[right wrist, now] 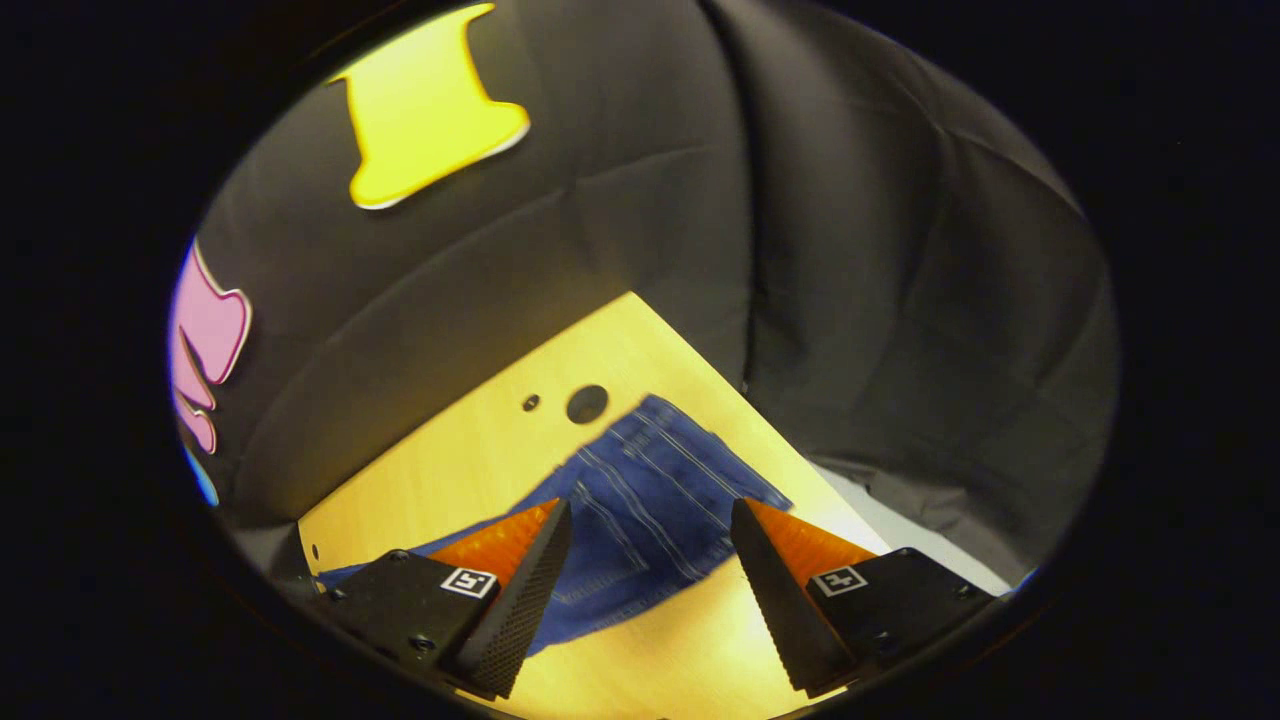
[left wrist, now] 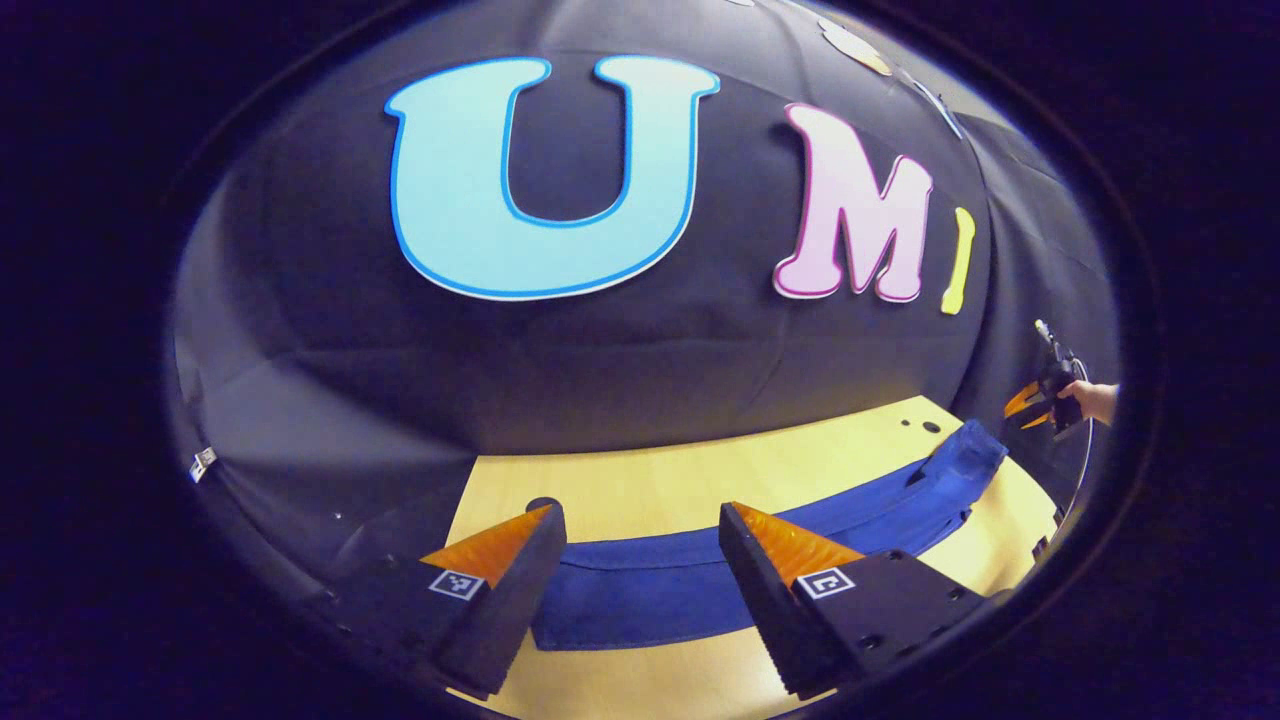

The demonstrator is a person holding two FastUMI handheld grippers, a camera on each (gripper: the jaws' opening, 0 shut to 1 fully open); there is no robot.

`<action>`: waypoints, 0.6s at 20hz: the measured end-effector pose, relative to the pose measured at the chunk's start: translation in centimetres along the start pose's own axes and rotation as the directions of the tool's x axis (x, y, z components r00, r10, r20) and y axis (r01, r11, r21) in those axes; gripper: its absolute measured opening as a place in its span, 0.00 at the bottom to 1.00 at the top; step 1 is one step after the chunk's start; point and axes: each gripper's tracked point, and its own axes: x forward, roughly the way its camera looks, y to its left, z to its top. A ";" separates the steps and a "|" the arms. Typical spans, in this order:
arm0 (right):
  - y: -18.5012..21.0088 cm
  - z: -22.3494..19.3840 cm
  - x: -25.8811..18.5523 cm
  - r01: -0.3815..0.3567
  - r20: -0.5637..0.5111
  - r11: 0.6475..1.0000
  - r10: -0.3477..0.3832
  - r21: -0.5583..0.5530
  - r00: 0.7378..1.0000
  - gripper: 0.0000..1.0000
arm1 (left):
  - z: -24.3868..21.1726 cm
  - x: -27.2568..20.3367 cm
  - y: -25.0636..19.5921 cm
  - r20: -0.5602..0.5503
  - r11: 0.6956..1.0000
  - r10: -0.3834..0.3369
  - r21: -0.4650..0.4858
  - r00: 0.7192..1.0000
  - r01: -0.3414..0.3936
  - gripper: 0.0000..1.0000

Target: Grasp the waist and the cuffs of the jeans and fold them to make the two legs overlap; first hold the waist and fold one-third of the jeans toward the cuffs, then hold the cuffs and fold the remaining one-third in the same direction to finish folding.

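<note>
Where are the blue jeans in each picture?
Left gripper view: the jeans lie in a long strip across the wooden table, running from between the left gripper to the far right.
Right gripper view: one end lies between the right gripper.
Shared landmark: the table's round hole.

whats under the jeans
The jeans lie stretched flat on the pale wooden table, which shows bare all round them. Whatever sits directly beneath the denim is covered and cannot be seen.
</note>
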 end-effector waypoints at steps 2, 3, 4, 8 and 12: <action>-0.2 -1.7 1.4 0.038 -0.037 0.999 -0.037 0.039 0.999 0.98 | 0.3 -2.4 -2.1 0.016 0.999 -0.027 0.021 1.000 0.026 0.98; -0.6 -2.6 2.1 0.049 -0.064 0.997 -0.045 0.060 0.997 0.98 | 0.1 -3.1 -2.7 0.012 0.999 -0.031 0.029 0.999 0.030 0.98; -0.9 -3.3 3.1 0.060 -0.086 0.995 -0.053 0.079 0.995 0.98 | -0.3 -3.6 -3.4 0.007 0.999 -0.037 0.030 0.999 0.036 0.97; -3.0 -4.6 6.8 0.124 -0.140 0.987 -0.109 0.106 0.984 0.99 | -0.9 -4.9 -5.2 -0.008 0.999 -0.037 0.033 0.999 0.038 0.97; -4.5 -4.5 9.7 0.181 -0.153 0.966 -0.153 0.186 0.976 0.98 | -2.7 -4.8 -5.1 -0.066 1.000 0.003 0.016 0.998 -0.002 0.98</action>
